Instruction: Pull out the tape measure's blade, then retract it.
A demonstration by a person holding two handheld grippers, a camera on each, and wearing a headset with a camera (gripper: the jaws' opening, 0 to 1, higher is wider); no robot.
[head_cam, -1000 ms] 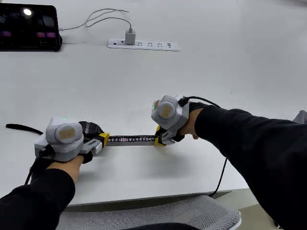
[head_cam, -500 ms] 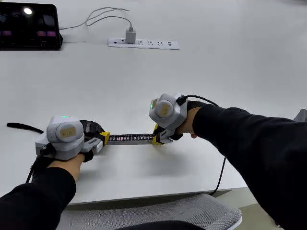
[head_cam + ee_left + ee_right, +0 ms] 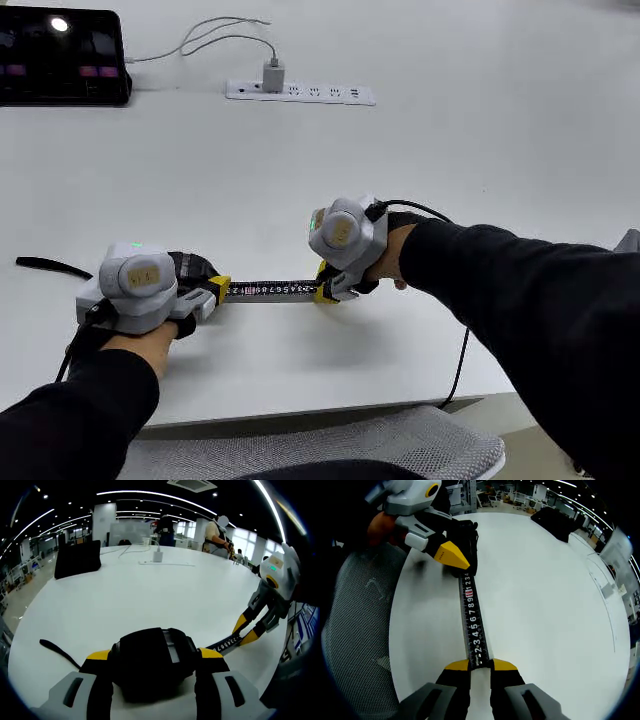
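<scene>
Right gripper view: blade (image 3: 471, 625) numerals readable.

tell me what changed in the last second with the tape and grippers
The right gripper moved a little toward the left gripper, so a shorter stretch of blade lies between them, which suggests it is retracting. Unchanged: left jaws shut on the tape measure case, right jaws shut on the blade's end; the power strip and tablet are where they were.

White workbench (image 3: 450, 150) under ceiling light strips (image 3: 150, 492), mesh chair (image 3: 330, 445) below.
</scene>
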